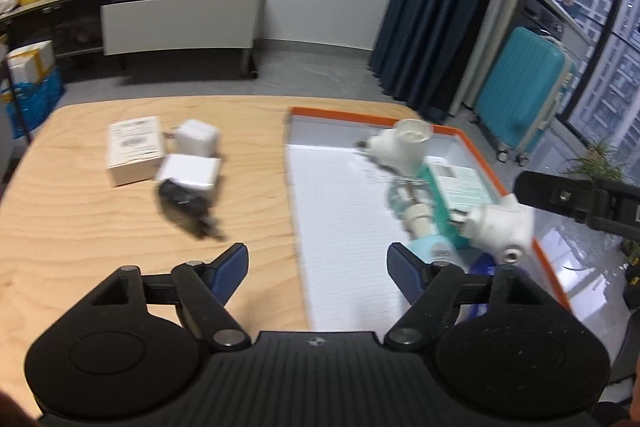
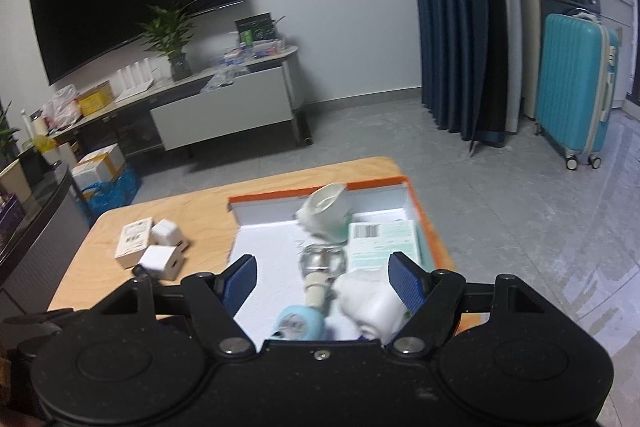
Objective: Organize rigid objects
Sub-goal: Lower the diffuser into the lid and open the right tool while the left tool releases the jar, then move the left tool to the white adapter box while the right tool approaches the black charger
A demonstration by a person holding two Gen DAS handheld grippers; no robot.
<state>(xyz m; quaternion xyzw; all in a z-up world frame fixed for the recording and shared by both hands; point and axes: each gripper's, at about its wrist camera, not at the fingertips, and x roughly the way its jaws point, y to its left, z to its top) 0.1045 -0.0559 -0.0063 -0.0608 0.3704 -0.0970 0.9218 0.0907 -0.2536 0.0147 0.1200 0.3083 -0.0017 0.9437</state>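
An orange-rimmed white tray (image 1: 340,227) lies on the right half of the wooden table (image 1: 80,227). It holds a white socket splitter (image 1: 404,143), a teal box (image 1: 460,187), a clear bulb (image 1: 404,199), a second white splitter (image 1: 500,227) and a light-blue roll (image 1: 432,247). Left of the tray lie a white carton (image 1: 134,147), a white cube plug (image 1: 198,137), a small white box (image 1: 190,171) and a black adapter (image 1: 184,207). My left gripper (image 1: 318,259) is open and empty over the tray's left edge. My right gripper (image 2: 322,269) is open above the bulb (image 2: 322,259) and near splitter (image 2: 368,303).
A black part of the right-hand tool (image 1: 576,195) reaches in over the tray's right rim. Beyond the table are grey floor, a teal suitcase (image 2: 576,87), dark blue curtains (image 2: 452,27) and a low cabinet (image 2: 224,115) with a plant.
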